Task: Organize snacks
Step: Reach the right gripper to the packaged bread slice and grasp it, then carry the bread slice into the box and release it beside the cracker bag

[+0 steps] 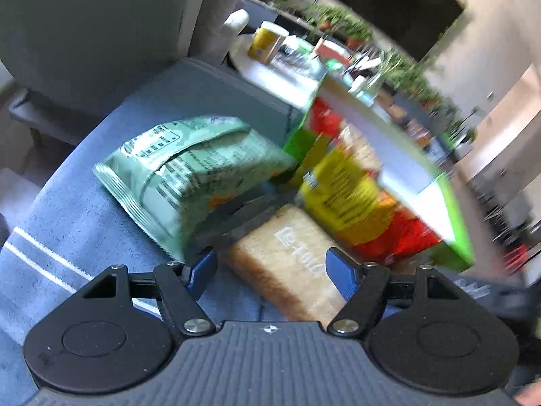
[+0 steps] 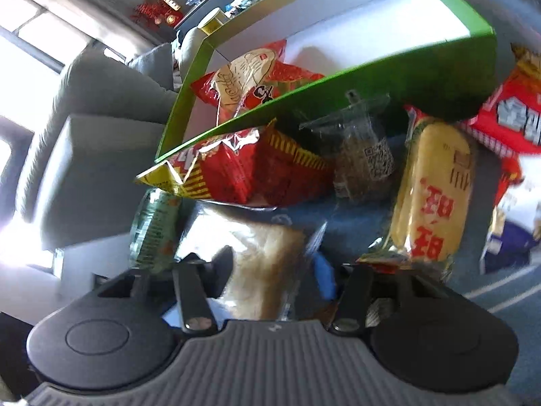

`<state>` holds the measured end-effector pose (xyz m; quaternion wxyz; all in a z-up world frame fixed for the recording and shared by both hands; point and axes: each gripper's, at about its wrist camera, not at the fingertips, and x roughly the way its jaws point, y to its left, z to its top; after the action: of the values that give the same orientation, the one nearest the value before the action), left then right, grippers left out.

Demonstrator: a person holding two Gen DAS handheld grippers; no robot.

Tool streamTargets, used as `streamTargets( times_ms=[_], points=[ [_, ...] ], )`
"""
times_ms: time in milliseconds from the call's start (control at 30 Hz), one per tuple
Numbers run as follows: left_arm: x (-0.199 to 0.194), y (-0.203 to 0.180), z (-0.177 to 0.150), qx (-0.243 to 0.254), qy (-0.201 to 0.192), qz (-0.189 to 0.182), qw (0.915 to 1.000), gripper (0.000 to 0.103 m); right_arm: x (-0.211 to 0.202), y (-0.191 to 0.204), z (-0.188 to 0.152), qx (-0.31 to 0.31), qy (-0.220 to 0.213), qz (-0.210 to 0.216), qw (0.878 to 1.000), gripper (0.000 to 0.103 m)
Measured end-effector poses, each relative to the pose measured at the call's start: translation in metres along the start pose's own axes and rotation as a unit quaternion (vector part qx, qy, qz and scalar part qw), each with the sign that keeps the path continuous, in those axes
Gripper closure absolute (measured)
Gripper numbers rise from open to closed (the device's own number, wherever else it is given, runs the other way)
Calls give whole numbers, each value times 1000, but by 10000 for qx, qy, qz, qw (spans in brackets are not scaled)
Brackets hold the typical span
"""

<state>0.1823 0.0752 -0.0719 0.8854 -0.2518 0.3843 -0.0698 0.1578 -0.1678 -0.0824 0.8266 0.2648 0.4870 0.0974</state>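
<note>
Bread pack (image 1: 290, 257) btwn open left hand-held gripper (image 1: 272, 270) fingers, green box (image 1: 389, 142) beyond

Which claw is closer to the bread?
Right, as far as the blur shows. The right claw has the bread between its fingers. The left claw is open, with the bread just ahead of its blue tips.
</note>
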Motion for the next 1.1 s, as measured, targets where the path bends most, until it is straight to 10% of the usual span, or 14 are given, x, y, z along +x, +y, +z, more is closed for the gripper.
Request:
streamTargets(
  times_ms=[133,533,667,1100],
  points=[
    [-17,-7,6,94,-382,-303,9988,27,-6,-4,-6,-175,-37,-10,9998,33],
    [39,-18,15,956,240,226,9949,24,-12,-10,-5,-347,-15,-77,9994,36],
    [37,-25,9,1175,242,153,9927,44,-14,-11,-7,-352,-48,-57,9994,36],
    [11,-24,1,1010,75,-226,9946,58,-26,-1,-11,-217,-78,238,9995,35]
  ],
)
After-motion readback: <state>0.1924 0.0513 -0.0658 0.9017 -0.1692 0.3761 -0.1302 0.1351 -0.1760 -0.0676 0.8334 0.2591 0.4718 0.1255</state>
